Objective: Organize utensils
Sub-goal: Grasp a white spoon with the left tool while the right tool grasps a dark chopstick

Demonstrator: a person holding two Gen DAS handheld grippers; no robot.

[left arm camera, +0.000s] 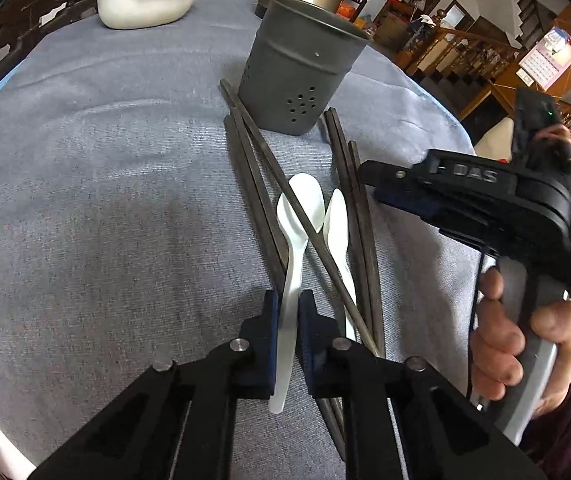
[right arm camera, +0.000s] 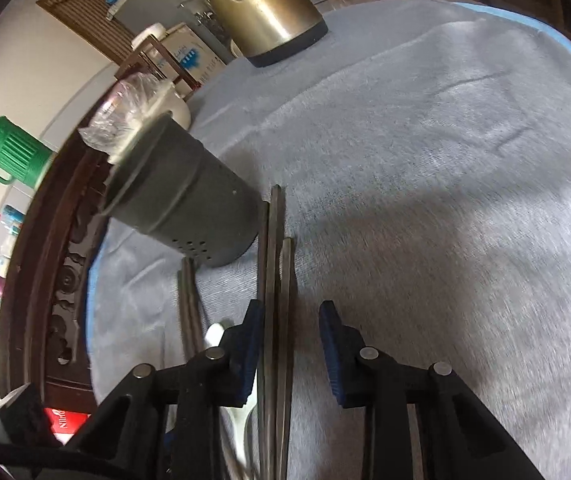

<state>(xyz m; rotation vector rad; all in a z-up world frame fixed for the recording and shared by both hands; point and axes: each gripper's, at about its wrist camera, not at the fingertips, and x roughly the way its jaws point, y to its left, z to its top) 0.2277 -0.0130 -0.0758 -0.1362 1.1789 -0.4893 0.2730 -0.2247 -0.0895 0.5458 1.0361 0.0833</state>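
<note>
In the left wrist view my left gripper (left arm camera: 289,312) is shut on the handle of a white spoon (left arm camera: 303,200), which lies on the grey cloth among several dark chopsticks (left arm camera: 261,200). One chopstick crosses over the spoon's bowl. A second white spoon (left arm camera: 335,220) lies just to its right. The grey perforated utensil holder (left arm camera: 301,68) stands upright beyond them. My right gripper (right arm camera: 291,308) is open and straddles a bundle of chopsticks (right arm camera: 275,264), which lie against its left pad with a gap to the right pad. The holder (right arm camera: 181,200) is up and to the left.
A person's hand (left arm camera: 501,340) holds the right gripper (left arm camera: 377,186) at the right. A white basin (left arm camera: 145,0) with plastic wrap and a brass kettle (right arm camera: 261,8) stand at the table's far side. A green jug (right arm camera: 13,152) sits off the table beyond its dark wooden edge (right arm camera: 45,280).
</note>
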